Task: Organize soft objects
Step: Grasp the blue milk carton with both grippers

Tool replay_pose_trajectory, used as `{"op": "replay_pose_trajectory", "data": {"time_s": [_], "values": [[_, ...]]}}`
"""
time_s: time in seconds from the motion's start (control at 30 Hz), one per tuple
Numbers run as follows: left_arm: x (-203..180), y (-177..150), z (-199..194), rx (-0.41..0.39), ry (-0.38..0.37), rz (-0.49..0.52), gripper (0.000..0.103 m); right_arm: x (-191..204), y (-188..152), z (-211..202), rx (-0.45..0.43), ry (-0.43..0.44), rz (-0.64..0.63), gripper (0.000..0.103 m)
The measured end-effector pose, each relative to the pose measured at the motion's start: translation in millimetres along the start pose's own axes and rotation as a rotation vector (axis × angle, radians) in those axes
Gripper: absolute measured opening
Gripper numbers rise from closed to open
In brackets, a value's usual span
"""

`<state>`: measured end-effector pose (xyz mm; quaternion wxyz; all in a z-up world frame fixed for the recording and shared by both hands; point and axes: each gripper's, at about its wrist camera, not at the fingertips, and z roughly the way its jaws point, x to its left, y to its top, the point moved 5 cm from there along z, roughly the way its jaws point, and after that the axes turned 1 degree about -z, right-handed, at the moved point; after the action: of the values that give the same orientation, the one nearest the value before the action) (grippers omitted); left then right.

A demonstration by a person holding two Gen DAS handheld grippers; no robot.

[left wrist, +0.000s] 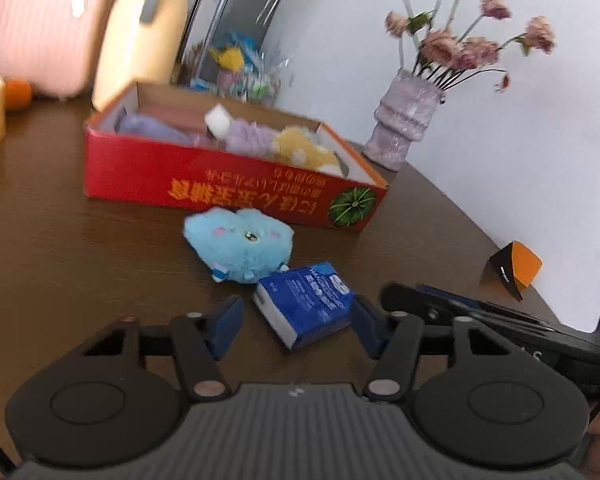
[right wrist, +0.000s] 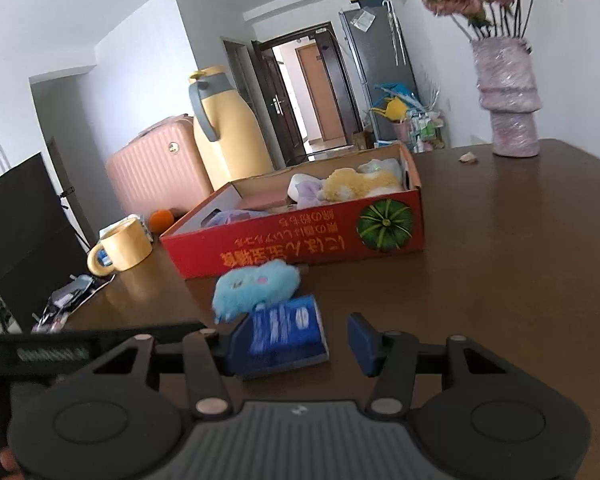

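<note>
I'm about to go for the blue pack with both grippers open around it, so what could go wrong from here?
1. The left gripper and right gripper both bracket the blue tissue pack, so they may collide.
2. The blue plush seems to touch the pack, so closing or lifting could drag or pinch it.
3. The pack lies skewed between the jaws, so a grip might catch a corner and let it twist out.

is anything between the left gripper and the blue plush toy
Yes. A blue tissue pack lies between the open left gripper and the blue plush toy, touching the toy's near side.
</note>
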<state>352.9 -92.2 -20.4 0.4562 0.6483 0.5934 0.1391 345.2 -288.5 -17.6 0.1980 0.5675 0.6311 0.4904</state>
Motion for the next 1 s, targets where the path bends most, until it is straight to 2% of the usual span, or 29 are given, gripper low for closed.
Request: {"op": "replay_pose_trajectory", "data": {"time_s": [0.1,0.13,0.2,0.3,0.47,0.63,0.87,1.0], "values": [[12,6,25,0.038,-0.061,-0.076,0.045,-4,6,31,0.036,0.024,0.015,0.046],[17,6,32,0.054,-0.090,-0.109,0.037,-5,7,39,0.049,0.028,0.023,0.044],[25,5,43,0.083,-0.134,-0.157,0.024,-8,4,53,0.080,0.041,0.040,0.032],[34,2,52,0.115,-0.142,-0.203,0.022,-11,-2,61,0.089,0.049,0.060,0.030],[32,2,52,0.108,-0.137,-0.191,0.022,-19,-8,62,0.078,0.080,0.118,0.030],[35,0,49,0.119,-0.146,-0.227,0.019,-11,-15,47,0.085,0.052,0.118,0.028],[29,-38,3,0.143,-0.170,-0.261,0.018,4,-51,-9,0.103,0.086,0.142,0.024],[20,-58,-28,0.140,-0.160,-0.232,0.018,17,-68,-35,0.101,0.082,0.136,0.024]]}}
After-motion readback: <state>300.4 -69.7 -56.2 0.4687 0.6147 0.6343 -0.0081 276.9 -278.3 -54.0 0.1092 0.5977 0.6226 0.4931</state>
